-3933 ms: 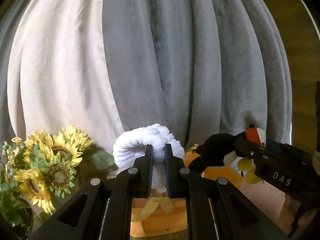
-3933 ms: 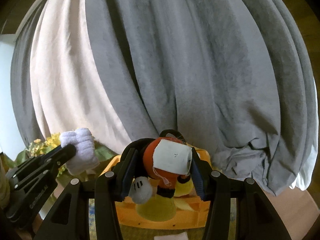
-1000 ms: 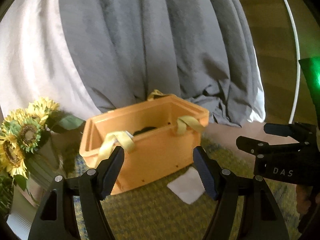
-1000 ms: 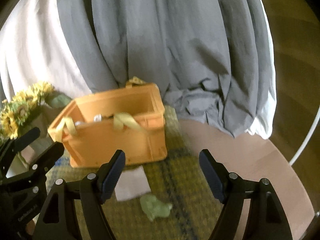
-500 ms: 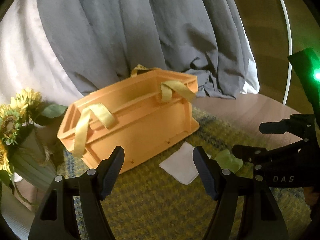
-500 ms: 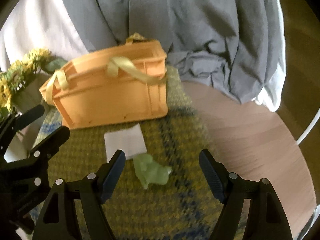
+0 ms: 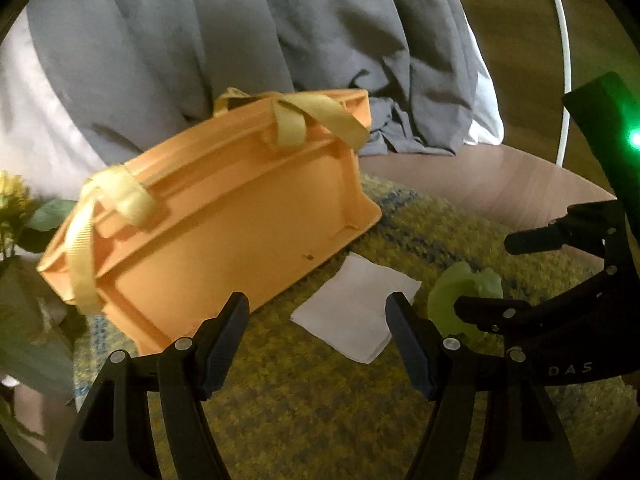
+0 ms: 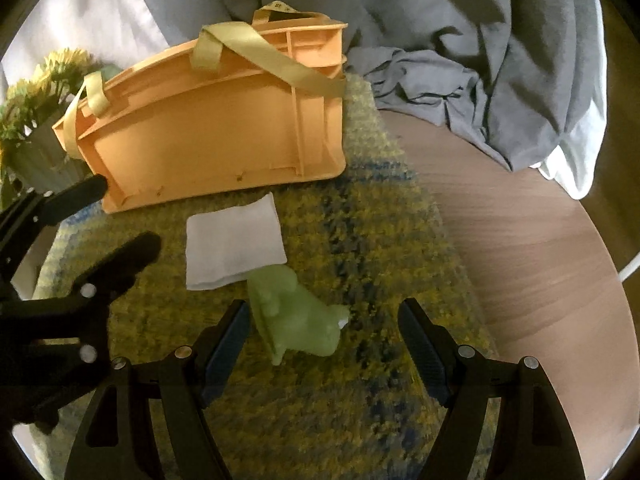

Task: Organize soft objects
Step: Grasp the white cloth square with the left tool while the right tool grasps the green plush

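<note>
Sunflowers (image 8: 48, 80) at far left edge, beside the orange crate (image 8: 216, 128), which stands on the yellow-green rug (image 8: 360, 240) with pale yellow strap handles draped over its rim. Left gripper (image 7: 316, 340): jaws wide apart, nothing between pads, poised above rug in front of the white folded cloth (image 8: 234, 236). Cloth lies flat just before the crate. Green soft toy (image 8: 298, 326) touches the cloth's near corner. Right gripper (image 8: 324, 352): jaws wide, toy lies between them, pads not touching. Grey curtain (image 8: 460, 40) behind, right.

One orange crate (image 8: 208, 132), one white cloth (image 8: 232, 240), one green soft toy (image 8: 298, 326), one woven mat (image 8: 360, 248), two grippers.
</note>
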Motion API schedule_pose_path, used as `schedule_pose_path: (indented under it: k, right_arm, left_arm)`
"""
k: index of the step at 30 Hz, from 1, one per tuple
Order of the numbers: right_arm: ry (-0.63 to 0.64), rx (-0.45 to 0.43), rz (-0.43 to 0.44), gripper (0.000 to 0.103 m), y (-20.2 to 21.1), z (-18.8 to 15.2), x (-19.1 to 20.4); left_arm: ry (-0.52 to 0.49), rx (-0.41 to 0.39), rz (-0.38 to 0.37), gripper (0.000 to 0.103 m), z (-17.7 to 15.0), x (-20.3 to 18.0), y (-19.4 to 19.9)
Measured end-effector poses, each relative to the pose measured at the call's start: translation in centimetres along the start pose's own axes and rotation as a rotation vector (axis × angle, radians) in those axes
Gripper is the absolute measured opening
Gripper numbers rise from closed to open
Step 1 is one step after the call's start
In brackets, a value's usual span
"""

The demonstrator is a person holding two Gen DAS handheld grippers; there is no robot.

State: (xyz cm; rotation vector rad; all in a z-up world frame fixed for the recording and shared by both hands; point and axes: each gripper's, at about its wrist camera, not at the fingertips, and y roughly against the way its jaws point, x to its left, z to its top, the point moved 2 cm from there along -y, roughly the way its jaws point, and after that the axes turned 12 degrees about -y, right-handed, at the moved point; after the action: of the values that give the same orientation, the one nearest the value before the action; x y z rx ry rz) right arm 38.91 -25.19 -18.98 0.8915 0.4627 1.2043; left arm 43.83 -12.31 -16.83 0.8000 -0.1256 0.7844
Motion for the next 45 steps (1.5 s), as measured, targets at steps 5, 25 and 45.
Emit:
schedule_pose_path:
  k: [5, 25, 45]
  right_arm:
    - [0.005, 0.009, 0.001, 0.077, -1.3, 0.1, -0.1]
    - [0.059, 0.015, 0.048, 0.055, -2.2, -0.8, 1.0]
    - [-0.026, -0.015, 0.077, 0.054, -1.0, 0.0, -0.5]
  left_arm:
    - [0.005, 0.030, -0.048, 0.068, -0.2, 0.5, -1.8]
    - [0.051, 0.141, -0.207, 0.057, -0.9, -0.5, -6.7]
    - [0.142, 0.113, -0.173, 0.008, -0.7, -1.1, -3.2]
